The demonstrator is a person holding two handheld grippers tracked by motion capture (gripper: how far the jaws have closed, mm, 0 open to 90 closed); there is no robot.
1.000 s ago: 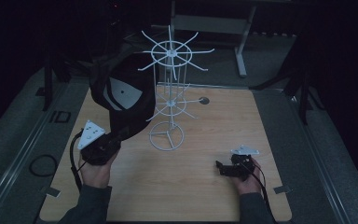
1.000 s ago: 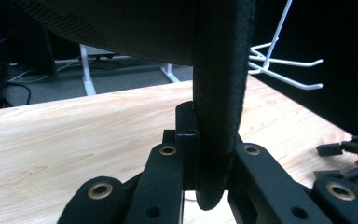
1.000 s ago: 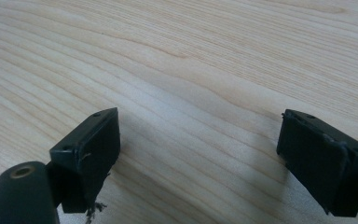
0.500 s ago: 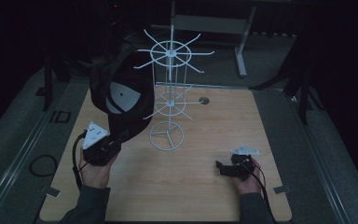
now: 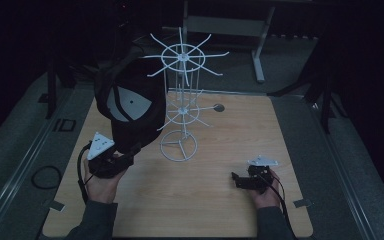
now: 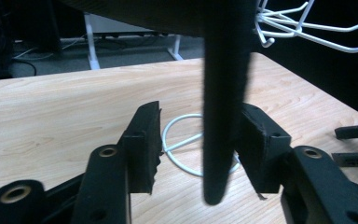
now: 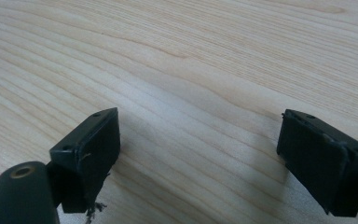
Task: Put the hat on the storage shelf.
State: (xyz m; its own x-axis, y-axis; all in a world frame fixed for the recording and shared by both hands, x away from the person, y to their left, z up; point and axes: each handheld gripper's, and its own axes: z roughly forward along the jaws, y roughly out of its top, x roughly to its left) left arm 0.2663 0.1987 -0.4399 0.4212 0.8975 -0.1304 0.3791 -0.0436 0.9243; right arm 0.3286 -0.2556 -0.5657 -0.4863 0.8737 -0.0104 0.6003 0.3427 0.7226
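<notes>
The cap has risen since the earlier frames and now hangs higher beside the rack, level with its upper hooks. The left tool sits low at the table's left front, jaws parted; in the left gripper view the cap's black strap hangs between them, touching the right jaw and clear of the left, so it is not firmly pinched. The cap's dark crown and grey underside stand above the tool, just left of the rack's post; whether it touches a hook I cannot tell. The right tool rests wide and empty, low over bare wood at the right front, well apart from the rack.
</notes>
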